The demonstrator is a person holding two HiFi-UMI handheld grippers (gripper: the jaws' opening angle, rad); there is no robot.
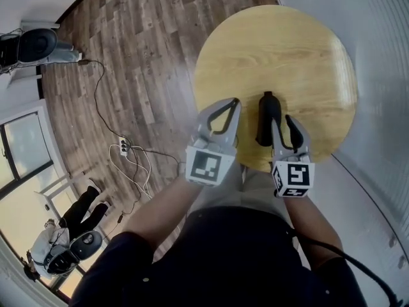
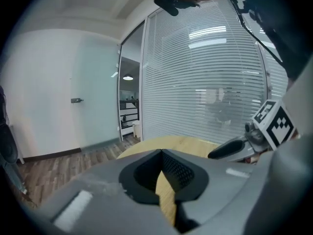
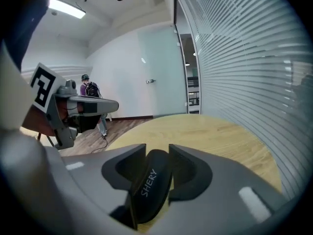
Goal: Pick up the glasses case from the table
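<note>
The black glasses case (image 1: 265,117) bears white lettering and lies over the near part of the round wooden table (image 1: 281,50). In the right gripper view the case (image 3: 149,185) leans at a tilt between the jaws of my right gripper (image 3: 157,148). The jaws stand a little apart around it and do not clamp it. In the head view my right gripper (image 1: 282,119) reaches over the table's front edge. To its left, my left gripper (image 1: 235,101) is shut with its tips together and nothing between them. The left gripper view shows the same empty left gripper (image 2: 161,152) above the table (image 2: 186,141).
A glass wall with blinds (image 3: 254,58) runs close behind and to the right of the table. On the wooden floor to the left lie a power strip (image 1: 123,147) and cables. A person (image 1: 70,229) is at the lower left, and a dark device (image 1: 35,43) stands at the upper left.
</note>
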